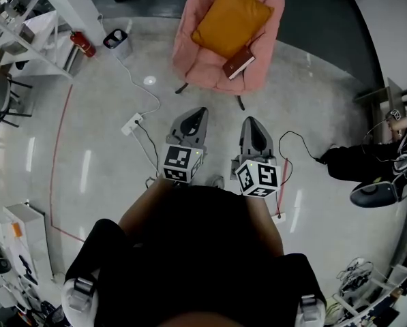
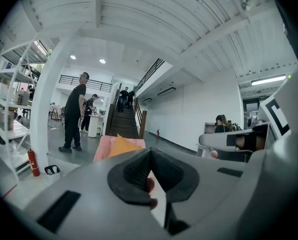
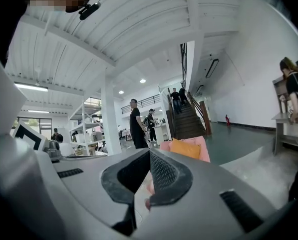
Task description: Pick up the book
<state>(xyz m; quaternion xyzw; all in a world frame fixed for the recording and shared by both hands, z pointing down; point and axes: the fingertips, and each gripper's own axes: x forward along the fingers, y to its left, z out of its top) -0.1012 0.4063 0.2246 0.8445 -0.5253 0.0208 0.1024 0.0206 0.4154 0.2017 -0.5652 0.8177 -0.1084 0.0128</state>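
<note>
A dark red book (image 1: 238,63) lies on the seat of a pink armchair (image 1: 203,60), leaning against an orange cushion (image 1: 230,19). Both grippers are held close to the person's body over the floor, pointing level toward the chair and well short of it. My left gripper (image 1: 196,112) is shut and holds nothing. My right gripper (image 1: 252,121) is shut too, also empty. In the left gripper view the left gripper (image 2: 149,151) points at the cushion (image 2: 124,145). In the right gripper view the right gripper (image 3: 149,153) has the cushion (image 3: 186,149) beyond it. The book is hidden in both gripper views.
A white power strip (image 1: 131,124) and its cable lie on the floor left of the grippers. A fire extinguisher (image 1: 82,44) and a small bin (image 1: 114,39) stand by the shelving (image 1: 19,26) at left. A cluttered desk (image 1: 394,101) is at right. People (image 2: 74,116) stand behind the chair.
</note>
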